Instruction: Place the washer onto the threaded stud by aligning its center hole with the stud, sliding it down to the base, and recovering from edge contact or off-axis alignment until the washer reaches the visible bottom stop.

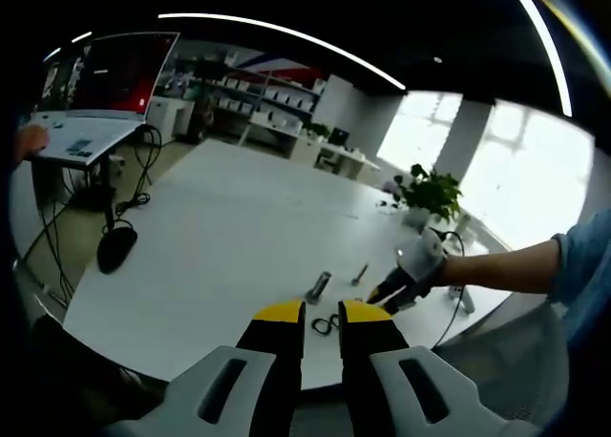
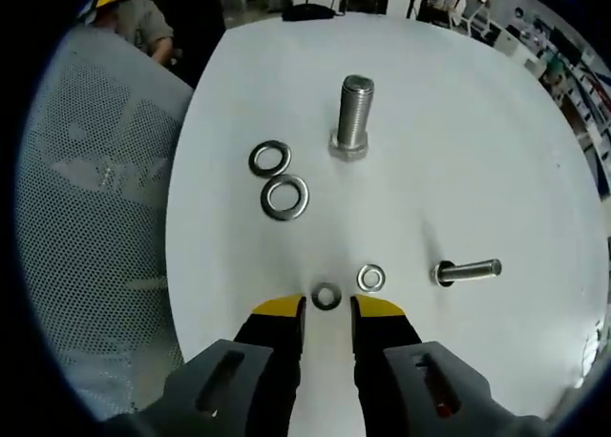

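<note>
right gripper [image 2: 327, 313]: jaws parted, holding nothing
small washer [image 2: 326, 296]: on white table [image 2: 458, 151] — just ahead of the jaw tips
threaded stud [image 2: 352, 115]: upright, farther ahead
left gripper [image 1: 321, 318]: released — empty
writing: none readable

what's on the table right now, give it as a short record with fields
surface: white table
large stud: upright on its head, no washer on it
small bolt: lying on its side
large washers: two, flat, touching, beside the large stud
small washers: two, flat, apart, just ahead of the right gripper
right gripper: open, holding nothing
left gripper: open, holding nothing
</note>
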{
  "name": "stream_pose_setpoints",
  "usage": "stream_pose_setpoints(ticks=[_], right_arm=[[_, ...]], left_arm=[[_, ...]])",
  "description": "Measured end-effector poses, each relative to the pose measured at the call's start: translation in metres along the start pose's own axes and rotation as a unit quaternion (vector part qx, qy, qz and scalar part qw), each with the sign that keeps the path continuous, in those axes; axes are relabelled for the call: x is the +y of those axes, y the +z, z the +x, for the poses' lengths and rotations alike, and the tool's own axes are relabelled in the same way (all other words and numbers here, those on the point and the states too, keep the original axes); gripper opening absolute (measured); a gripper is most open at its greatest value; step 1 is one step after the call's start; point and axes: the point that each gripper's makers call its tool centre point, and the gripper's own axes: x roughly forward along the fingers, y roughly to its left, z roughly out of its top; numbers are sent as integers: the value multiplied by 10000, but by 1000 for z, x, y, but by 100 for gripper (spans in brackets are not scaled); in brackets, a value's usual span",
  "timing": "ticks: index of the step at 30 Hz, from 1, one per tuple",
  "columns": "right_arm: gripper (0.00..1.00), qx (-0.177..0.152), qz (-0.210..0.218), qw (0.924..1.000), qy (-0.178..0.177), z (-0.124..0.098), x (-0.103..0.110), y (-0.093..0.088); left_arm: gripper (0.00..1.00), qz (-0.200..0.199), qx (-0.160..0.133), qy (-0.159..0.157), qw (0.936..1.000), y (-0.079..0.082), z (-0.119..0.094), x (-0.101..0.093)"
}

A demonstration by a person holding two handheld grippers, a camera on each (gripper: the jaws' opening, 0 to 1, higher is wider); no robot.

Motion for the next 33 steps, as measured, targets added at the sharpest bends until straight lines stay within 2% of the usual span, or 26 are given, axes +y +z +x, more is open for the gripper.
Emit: stream_pose_setpoints(ticks=[13, 21, 33], right_arm=[[21, -19, 16, 10000, -18, 1, 1, 2], [15, -11, 39, 10000, -87, 1, 1, 3], [14, 17, 58, 9998, -176, 0, -2, 0]], left_arm=[[11, 5, 5, -3, 10000, 0, 0, 0], [11, 7, 11, -3, 10000, -1, 0, 0], [11, 19, 26, -15, 10000, -1, 0, 0]])
